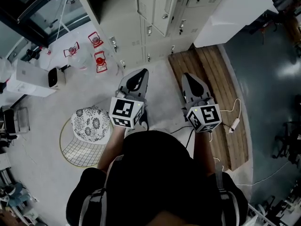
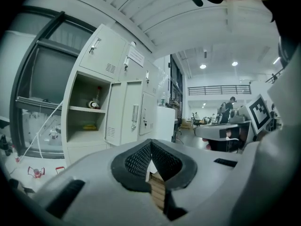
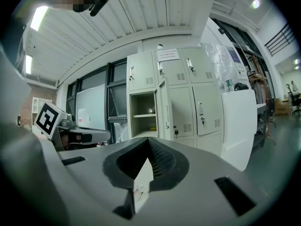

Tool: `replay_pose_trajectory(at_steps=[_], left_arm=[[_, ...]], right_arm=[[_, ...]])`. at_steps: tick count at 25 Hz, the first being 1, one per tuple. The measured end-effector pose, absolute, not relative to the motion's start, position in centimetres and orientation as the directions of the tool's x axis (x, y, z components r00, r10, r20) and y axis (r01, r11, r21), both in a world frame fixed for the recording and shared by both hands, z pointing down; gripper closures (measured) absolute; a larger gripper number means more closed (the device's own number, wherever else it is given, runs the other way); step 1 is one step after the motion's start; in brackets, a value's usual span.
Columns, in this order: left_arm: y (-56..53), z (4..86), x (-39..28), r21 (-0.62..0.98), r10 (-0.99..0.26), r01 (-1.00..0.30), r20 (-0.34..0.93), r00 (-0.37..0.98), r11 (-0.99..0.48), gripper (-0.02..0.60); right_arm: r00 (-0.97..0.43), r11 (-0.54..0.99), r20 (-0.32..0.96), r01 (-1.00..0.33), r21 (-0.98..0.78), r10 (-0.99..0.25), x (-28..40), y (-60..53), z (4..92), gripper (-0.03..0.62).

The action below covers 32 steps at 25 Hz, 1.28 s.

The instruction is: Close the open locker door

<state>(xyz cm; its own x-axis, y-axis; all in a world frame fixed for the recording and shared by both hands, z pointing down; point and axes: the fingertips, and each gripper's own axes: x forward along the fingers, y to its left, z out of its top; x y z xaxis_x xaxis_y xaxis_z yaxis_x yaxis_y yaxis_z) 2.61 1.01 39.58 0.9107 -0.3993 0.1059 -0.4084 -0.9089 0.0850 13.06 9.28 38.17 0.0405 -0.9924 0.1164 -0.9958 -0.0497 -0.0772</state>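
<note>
Head view showed the left gripper [image 1: 140,72] and the right gripper [image 1: 189,76] held side by side, both pointed at the bank of lockers [image 1: 155,41] ahead. The locker door [image 1: 157,6] stood swung out beyond both grippers, well apart from them and touching neither. Left gripper view had that gripper's [image 2: 151,143] jaws drawn together with nothing between them; the open compartment [image 2: 87,112] lay ahead and to its left, with the locker door [image 2: 123,112] just right of that opening. Right gripper view had that gripper [image 3: 149,140] likewise closed and empty, the locker door [image 3: 164,109] straight ahead above its tips, turned nearly edge-on, and the open compartment [image 3: 142,112] just left of the door.
</note>
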Motion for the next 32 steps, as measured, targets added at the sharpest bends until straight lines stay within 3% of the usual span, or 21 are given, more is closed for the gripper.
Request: replay_pose_trajectory(at_steps=[19,32], left_arm=[[-8.4,40.8,5.8,0.239,-0.291,-0.321,0.154,0.944,-0.916,0.565],[-11.6,40.4,13.0,0.2,-0.369,-0.405,0.196,0.909,-0.892,0.565]], right_arm=[[0.116,-0.129,0.164,-0.989,-0.074,-0.98,16.1,0.6,39.1,0.589],[-0.035,0.022,0.143,-0.996,-0.09,-0.989,22.7,-5.9,38.3,0.589]])
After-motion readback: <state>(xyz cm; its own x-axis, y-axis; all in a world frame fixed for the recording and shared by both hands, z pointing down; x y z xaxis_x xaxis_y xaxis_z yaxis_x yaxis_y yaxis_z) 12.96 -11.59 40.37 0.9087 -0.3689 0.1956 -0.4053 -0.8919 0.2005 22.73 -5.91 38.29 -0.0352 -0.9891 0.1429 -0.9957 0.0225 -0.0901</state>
